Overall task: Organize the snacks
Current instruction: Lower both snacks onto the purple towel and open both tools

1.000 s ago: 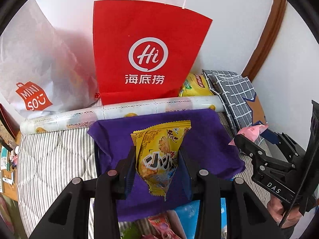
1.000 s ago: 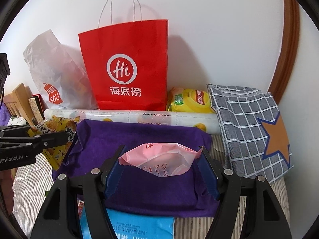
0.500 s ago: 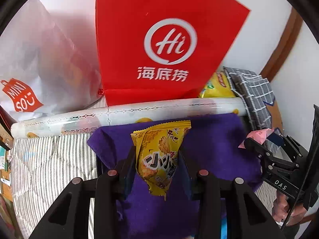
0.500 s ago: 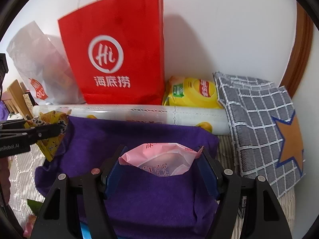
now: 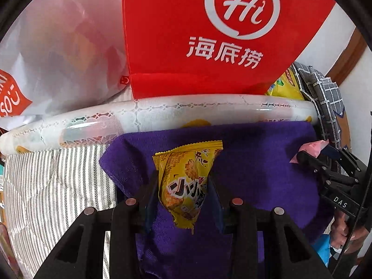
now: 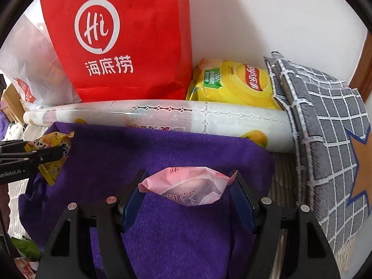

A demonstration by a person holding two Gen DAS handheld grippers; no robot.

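The jaws of the left gripper [image 5: 183, 193] stand narrow and clenched on a yellow snack packet [image 5: 186, 183], pinched at its middle so the crimped top fans out above and the tail hangs below. In the left wrist view the packet hangs over a purple towel [image 5: 267, 174] spread on a striped bed [image 5: 58, 186]. Behind the towel lies a clear roll [image 5: 162, 114], then a red paper bag [image 5: 209, 34] beside a white plastic bag [image 5: 58, 58]. Compared with a second ago the bag's logo fills far more of this view and the towel sits closer: the packet has been carried forward and down

In the right wrist view the jaws of the right gripper [image 6: 188, 193] stand wider, grasping a pink snack packet [image 6: 186, 187] by its two crimped ends, also over the towel. A yellow chip bag [image 6: 234, 86] rests against the wall between the red bag and a grey checked cushion [image 6: 325, 127]. Here too the red bag and roll have drawn nearer. I judge both snacks are being brought down together for placing on the towel; neither is set down yet
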